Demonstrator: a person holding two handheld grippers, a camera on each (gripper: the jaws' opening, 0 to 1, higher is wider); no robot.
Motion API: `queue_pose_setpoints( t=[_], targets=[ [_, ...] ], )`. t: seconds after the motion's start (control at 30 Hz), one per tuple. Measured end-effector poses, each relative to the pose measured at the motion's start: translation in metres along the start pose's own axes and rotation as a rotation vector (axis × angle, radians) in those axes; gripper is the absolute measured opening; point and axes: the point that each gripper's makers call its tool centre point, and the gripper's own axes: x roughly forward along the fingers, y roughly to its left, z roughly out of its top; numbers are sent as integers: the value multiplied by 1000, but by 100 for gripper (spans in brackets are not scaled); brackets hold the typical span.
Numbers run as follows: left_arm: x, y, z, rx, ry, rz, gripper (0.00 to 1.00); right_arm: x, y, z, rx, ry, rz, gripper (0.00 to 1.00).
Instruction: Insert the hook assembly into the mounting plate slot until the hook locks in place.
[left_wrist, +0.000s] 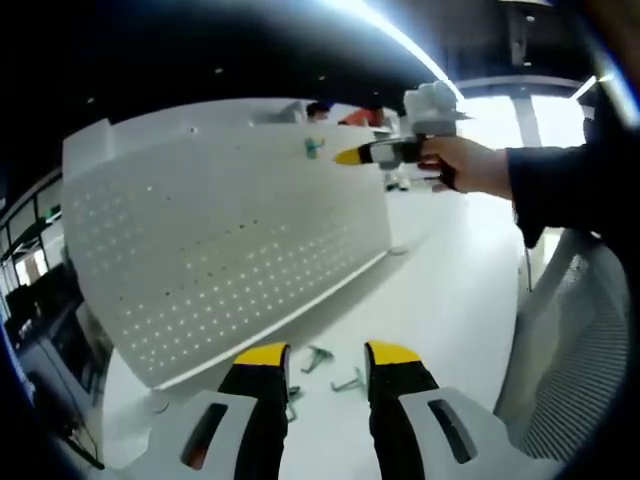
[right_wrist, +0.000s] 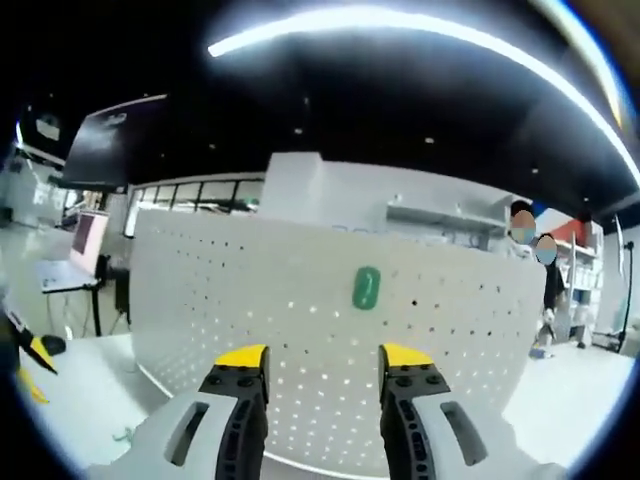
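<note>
A white perforated mounting plate (left_wrist: 220, 240) stands upright on the white table (left_wrist: 450, 300). A small green hook (left_wrist: 313, 147) sits on its face near the top. Held by a hand, my right gripper (left_wrist: 350, 156) hovers just to the right of that hook. In the right gripper view the green hook (right_wrist: 366, 288) hangs on the plate (right_wrist: 250, 300) straight ahead, above my open, empty right gripper (right_wrist: 324, 356). My left gripper (left_wrist: 327, 354) is open low over the table. Loose hooks (left_wrist: 318, 357) lie on the table between and beyond its jaws. Its yellow tips (right_wrist: 30, 360) show at the far left.
A mesh office chair (left_wrist: 580, 350) stands at the table's right side. Desks and a monitor (right_wrist: 85, 240) are behind the plate on the left. People (right_wrist: 550, 280) stand far back on the right.
</note>
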Motion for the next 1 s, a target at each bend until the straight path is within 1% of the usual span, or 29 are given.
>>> queue_pose_setpoints(
  t=[0.1, 0.17, 0.23, 0.47, 0.63, 0.73, 0.83, 0.9, 1.0],
  targets=[
    [0, 0, 1, 2, -3, 1, 31, -13, 9, -7, -1, -3, 12, 44],
    [-1, 0, 1, 0, -5, 2, 31, -18, 11, -13, 3, 9, 20, 44],
    [-1, 0, 1, -4, -6, 2, 31, -26, 19, -21, 24, 26, 36, 44],
    [-1, 0, 1, -7, -6, -1, 30, -48, 49, -31, 28, 38, 85, 44],
    [-1, 5, 1, -25, -9, 8, 30, -57, 67, -36, 36, 46, 122, 43],
    [-2, 8, 2, -40, -12, 15, 30, -58, 71, -34, 35, 39, 132, 43],
    [-3, 12, 1, -53, -12, 30, 30, -57, 69, -35, 35, 37, 131, 43],
    [-5, 16, 2, -85, -22, 36, 30, -58, 67, -38, 41, 41, 126, 43],
    [-4, 20, 0, -96, -15, 41, 29, -59, 63, -38, 41, 40, 119, 43]
  ],
)
